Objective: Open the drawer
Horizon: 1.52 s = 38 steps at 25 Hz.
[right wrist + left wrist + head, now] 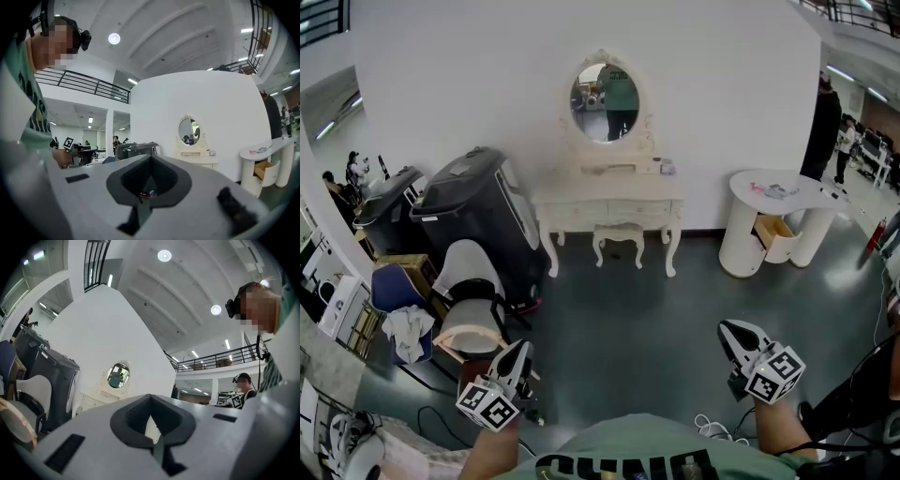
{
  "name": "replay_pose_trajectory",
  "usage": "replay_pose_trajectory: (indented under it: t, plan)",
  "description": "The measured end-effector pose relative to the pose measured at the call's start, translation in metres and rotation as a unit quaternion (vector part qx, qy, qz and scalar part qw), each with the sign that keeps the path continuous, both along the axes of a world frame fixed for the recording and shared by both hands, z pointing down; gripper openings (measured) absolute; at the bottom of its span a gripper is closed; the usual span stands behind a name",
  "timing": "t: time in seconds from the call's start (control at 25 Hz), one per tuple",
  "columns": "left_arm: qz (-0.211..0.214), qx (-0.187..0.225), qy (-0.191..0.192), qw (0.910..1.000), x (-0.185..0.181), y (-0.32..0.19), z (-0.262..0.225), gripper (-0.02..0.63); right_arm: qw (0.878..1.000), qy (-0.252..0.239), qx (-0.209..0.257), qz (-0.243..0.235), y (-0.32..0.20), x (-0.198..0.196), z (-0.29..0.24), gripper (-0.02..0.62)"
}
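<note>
Left gripper (521, 351) and right gripper (734, 329) sit close in front of me, well apart from each other, and each has its jaws pressed together on nothing. Across the dark floor (675, 328), the vanity (607, 197) stands against the wall, its drawer (614, 213) shut below the oval mirror (606, 101).

I'm scanning for print and getting almost nothing. Big black letters run across the green shirt (628, 448) at the bottom of my head view, but the frame edge cuts them off and I can't make out a word. The cubes on the left claw (521, 352) and right claw (734, 331) show square black-and-white patterns only, with no letters or numbers.
</note>
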<state>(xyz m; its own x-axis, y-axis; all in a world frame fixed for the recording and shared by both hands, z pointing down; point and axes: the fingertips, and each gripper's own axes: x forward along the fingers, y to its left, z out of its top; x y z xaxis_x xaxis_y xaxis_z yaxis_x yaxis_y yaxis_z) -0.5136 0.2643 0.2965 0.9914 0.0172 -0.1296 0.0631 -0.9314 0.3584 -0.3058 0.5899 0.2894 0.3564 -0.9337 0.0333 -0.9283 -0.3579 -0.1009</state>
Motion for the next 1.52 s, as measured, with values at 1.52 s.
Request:
replay_pose_trajectory:
  t: [1.52]
  plan:
    - [0.047,-0.005,-0.008,0.9988,0.133,0.131,0.012,0.000,1.000,-0.013,-0.010,-0.019,0.122,0.086,0.014,0.008]
